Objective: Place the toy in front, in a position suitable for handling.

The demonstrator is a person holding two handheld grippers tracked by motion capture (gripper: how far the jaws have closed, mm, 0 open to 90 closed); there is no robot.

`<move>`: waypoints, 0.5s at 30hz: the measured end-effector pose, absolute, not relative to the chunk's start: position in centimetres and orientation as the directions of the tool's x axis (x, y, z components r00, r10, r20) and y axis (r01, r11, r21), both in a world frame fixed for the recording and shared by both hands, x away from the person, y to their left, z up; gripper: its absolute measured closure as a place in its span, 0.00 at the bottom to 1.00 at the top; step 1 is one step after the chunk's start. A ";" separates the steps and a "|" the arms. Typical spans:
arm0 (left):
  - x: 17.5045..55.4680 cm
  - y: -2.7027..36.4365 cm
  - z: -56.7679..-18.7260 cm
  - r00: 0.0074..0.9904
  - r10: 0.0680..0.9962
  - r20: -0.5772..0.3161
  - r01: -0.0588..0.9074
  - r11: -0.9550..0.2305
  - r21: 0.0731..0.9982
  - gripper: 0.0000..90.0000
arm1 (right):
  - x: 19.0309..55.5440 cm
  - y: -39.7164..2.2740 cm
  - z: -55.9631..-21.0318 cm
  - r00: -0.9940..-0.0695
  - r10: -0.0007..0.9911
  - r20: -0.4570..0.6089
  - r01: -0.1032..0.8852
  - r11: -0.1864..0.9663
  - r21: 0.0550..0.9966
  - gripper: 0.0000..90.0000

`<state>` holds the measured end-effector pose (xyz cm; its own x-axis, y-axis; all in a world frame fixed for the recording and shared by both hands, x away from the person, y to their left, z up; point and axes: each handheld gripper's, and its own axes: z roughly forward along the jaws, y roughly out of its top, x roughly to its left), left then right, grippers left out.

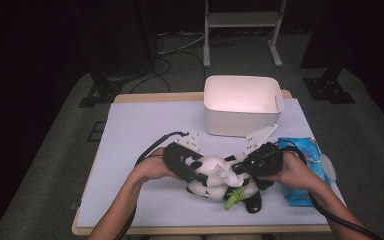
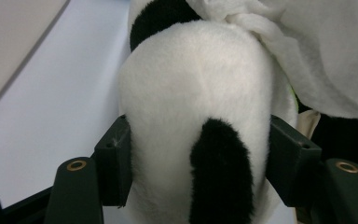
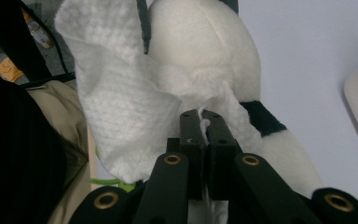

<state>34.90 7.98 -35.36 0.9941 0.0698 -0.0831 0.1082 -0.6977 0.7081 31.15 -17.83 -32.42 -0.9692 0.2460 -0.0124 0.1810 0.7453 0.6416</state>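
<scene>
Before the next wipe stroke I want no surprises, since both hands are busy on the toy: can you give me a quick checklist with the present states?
1. Left gripper jaws on both sides of the plush panda, pads against the fur: ok.
2. Right gripper shut on the white wipe: ok.
3. Wipe lying against the panda's body: ok.
4. Panda resting on the table, away from the edges: ok.
5. White bin apart from both hands: ok.
6. Wipe pack closed: cannot tell.
</scene>
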 end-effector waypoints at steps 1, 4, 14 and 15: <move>35.0 8.0 -35.3 0.994 0.065 -0.083 0.105 -0.695 0.711 0.39 | 31.1 -17.9 -32.3 -0.968 0.252 -0.013 0.186 0.745 0.641 0.96; 35.1 8.2 -35.2 0.996 0.052 -0.076 0.091 -0.698 0.710 0.39 | 31.1 -18.5 -31.9 -0.963 0.267 -0.028 0.187 0.743 0.643 0.96; 35.4 9.5 -35.3 0.995 0.066 -0.068 0.095 -0.698 0.710 0.39 | 31.0 -21.1 -31.4 -0.944 0.328 -0.035 0.221 0.707 0.672 0.96; 35.4 9.7 -35.4 0.996 0.065 -0.068 0.094 -0.697 0.711 0.39 | 31.0 -21.4 -31.5 -0.941 0.338 -0.030 0.231 0.703 0.673 0.96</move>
